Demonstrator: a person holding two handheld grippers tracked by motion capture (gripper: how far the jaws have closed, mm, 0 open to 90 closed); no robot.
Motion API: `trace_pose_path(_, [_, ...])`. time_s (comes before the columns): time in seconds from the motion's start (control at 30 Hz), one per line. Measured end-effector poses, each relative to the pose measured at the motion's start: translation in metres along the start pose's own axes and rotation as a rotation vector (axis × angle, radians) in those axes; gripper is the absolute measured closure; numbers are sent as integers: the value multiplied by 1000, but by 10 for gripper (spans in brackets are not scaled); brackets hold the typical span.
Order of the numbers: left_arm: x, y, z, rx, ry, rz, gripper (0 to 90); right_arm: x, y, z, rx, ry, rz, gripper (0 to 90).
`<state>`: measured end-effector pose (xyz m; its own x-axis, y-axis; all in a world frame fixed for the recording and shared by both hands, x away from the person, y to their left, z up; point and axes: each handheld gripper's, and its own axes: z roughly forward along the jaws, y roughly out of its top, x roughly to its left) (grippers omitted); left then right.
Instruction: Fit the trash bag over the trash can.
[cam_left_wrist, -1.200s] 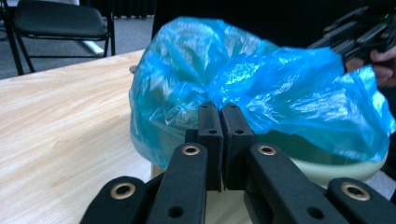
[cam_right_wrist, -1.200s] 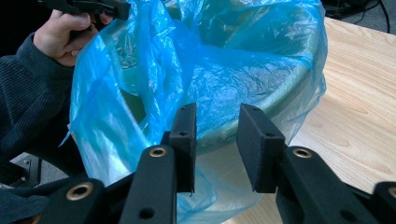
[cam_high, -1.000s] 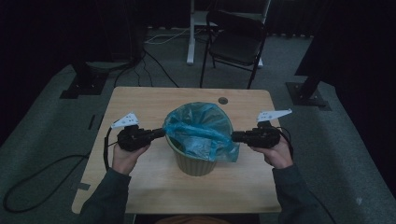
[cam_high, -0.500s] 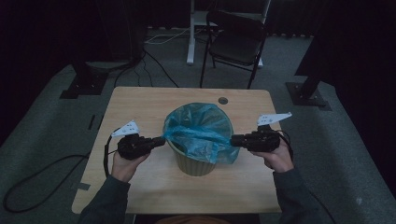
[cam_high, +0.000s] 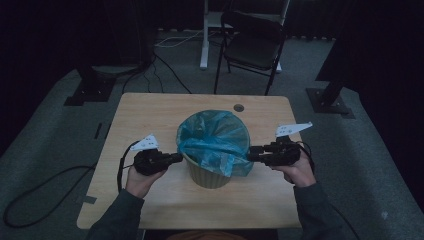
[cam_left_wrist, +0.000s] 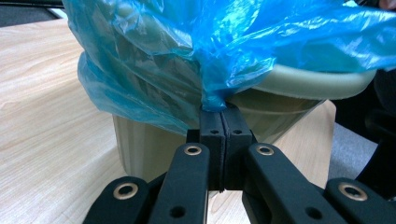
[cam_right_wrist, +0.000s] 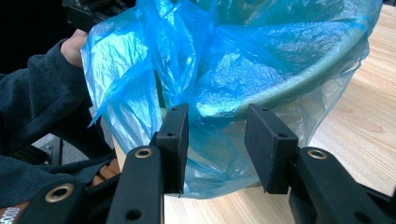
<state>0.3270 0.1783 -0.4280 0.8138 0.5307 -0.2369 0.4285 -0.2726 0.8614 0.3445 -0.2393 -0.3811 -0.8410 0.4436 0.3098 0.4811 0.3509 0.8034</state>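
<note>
Blue bag (cam_high: 216, 140) lines the bin (cam_high: 207, 175) at the middle of the surface (cam_high: 145, 115), its edge draped over the rim. The left gripper (cam_left_wrist: 219, 122), fingers pressed together, pinches a fold on the bin's left side; the right gripper (cam_right_wrist: 215, 140), fingers spread, straddles loose bag opposite

The bin (cam_high: 210, 172) blocks the table's (cam_high: 150, 115) middle; its far half lies open.
</note>
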Motion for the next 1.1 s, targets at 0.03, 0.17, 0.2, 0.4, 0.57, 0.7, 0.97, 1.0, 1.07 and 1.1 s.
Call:
trace_pose_path(0.03, [0,0,0,0,0,0,895,0,0,0,0,0,0,594])
trace_pose_path(0.17, [-1,0,5,4,-5,0,896,-1,1,-1,-5,-28,6,595])
trace_pose_path(0.2, [0,0,7,5,-3,2,896,-2,1,-1,-7,-33,9,602])
trace_pose_path(0.4, [-2,-2,9,21,2,14,896,-3,-3,-1,-10,-29,6,835])
trace_pose_path(0.57, [-7,-2,4,14,-3,36,895,4,-6,2,28,-14,-33,900])
trace_pose_path(0.7, [-7,-3,1,18,6,40,895,6,-6,0,16,-15,-36,803])
trace_pose_path(0.97, [-3,-13,10,53,10,28,896,9,-4,1,-16,-19,-25,593])
trace_pose_path(1.0, [-4,-13,11,61,9,29,896,9,-4,1,-16,-24,-26,593])
trace_pose_path(1.07, [-5,-14,12,70,11,30,896,11,-3,1,-13,-36,-25,594])
trace_pose_path(1.1, [-5,-14,13,73,11,32,896,11,-3,1,-14,-41,-23,597])
